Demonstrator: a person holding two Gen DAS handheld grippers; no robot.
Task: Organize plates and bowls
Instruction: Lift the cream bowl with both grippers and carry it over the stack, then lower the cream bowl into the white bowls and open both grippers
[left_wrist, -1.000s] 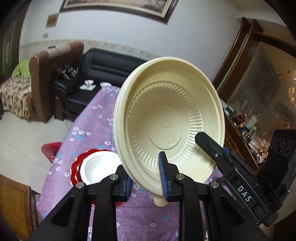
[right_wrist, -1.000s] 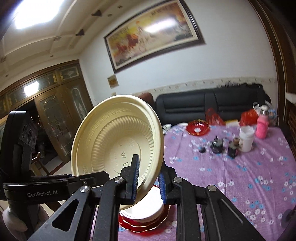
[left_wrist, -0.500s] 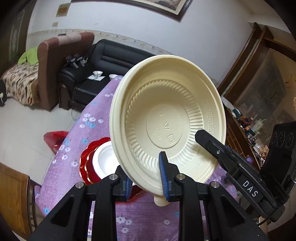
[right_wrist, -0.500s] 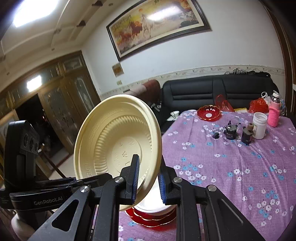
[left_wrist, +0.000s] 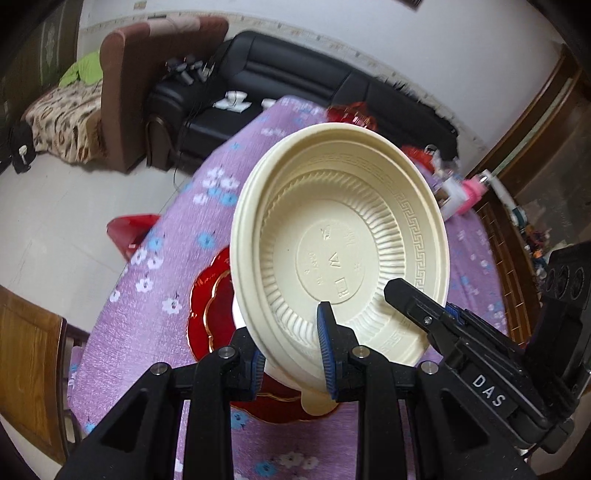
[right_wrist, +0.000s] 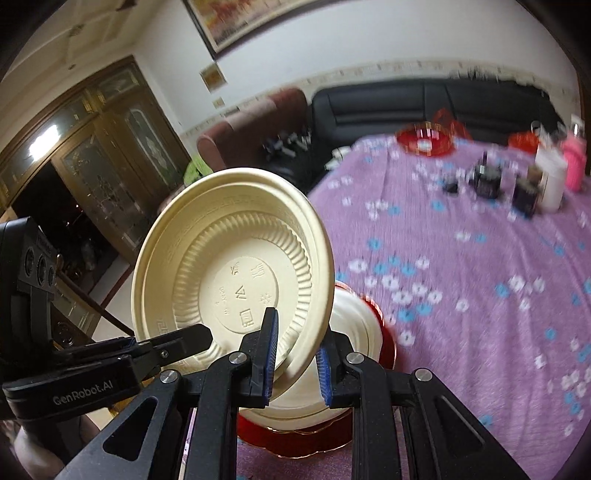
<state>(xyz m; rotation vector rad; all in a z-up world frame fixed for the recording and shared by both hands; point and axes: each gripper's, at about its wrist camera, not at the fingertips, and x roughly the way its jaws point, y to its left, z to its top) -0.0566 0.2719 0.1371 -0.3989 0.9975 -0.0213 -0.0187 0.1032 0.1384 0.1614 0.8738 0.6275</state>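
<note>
Both the left gripper (left_wrist: 291, 349) and the right gripper (right_wrist: 295, 354) are clamped on the rim of the cream plate (left_wrist: 343, 251), held tilted just above the white bowl (right_wrist: 354, 332) on the red plate (left_wrist: 207, 314), so the stacking step apparently calls for levelling it before release.

We look out from each gripper along its own fingers, angled down at the purple tablecloth (left_wrist: 155, 295). Our left wrist view faces the black sofa (left_wrist: 295, 85) and brown armchair (left_wrist: 147, 74); our right wrist view faces the same sofa and a wooden cabinet (right_wrist: 92, 155). Both sit very close to the cream bowl (left_wrist: 343, 251) and share it, the red plate (right_wrist: 384, 332) and the table.
</note>
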